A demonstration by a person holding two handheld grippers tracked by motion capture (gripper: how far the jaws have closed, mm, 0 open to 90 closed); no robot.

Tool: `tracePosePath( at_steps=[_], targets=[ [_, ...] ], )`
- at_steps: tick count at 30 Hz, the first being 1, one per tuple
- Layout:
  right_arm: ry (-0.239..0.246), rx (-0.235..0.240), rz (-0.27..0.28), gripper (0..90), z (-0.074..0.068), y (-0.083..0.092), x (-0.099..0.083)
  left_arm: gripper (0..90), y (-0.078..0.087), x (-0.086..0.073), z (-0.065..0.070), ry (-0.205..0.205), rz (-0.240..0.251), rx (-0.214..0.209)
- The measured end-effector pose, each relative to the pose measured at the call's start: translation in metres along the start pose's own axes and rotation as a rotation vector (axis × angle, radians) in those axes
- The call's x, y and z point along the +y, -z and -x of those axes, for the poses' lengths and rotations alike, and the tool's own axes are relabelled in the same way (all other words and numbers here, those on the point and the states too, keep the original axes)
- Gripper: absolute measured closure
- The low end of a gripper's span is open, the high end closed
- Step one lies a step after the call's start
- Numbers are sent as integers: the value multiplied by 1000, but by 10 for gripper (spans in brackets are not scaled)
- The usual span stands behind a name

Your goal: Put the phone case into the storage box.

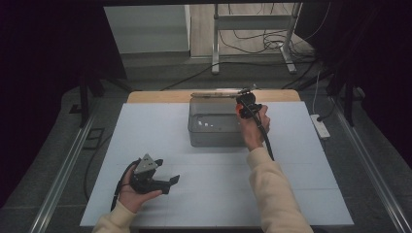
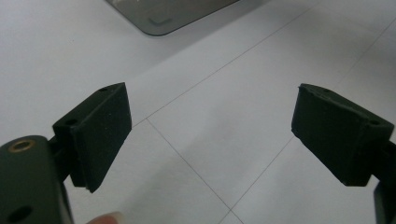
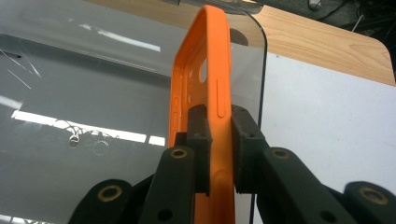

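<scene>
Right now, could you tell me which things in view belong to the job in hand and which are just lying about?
In the job:
- orange phone case, clamped in the right tongs
- clear box

Lying about:
- power strip
- floor cables
- left tongs, open and idle

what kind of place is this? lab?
Likely a lab recording rig, not a home: white-topped table on a bare floor, loose cables round a metal stand, dark curtains at the sides.
</scene>
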State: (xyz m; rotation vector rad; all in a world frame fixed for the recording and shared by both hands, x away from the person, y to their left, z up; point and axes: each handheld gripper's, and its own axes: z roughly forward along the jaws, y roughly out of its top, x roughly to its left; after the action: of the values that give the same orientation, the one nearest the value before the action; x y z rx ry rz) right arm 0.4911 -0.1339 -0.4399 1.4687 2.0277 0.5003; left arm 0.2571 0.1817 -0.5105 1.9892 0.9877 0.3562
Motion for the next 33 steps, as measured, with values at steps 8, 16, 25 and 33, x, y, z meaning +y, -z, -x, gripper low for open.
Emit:
tracePosePath(
  at_steps=[8, 16, 25, 33],
  targets=[
    [10, 14, -7, 801, -2, 1, 1, 121, 0, 0, 0, 0, -2, 3],
    [8, 5, -44, 801, -4, -4, 3, 121, 0, 0, 0, 2, -6, 5],
    [7, -8, -59, 800, -5, -7, 2, 121, 0, 0, 0, -2, -7, 3],
    [23, -25, -68, 799, -7, -11, 1, 121, 0, 0, 0, -2, -8, 5]
  ],
)
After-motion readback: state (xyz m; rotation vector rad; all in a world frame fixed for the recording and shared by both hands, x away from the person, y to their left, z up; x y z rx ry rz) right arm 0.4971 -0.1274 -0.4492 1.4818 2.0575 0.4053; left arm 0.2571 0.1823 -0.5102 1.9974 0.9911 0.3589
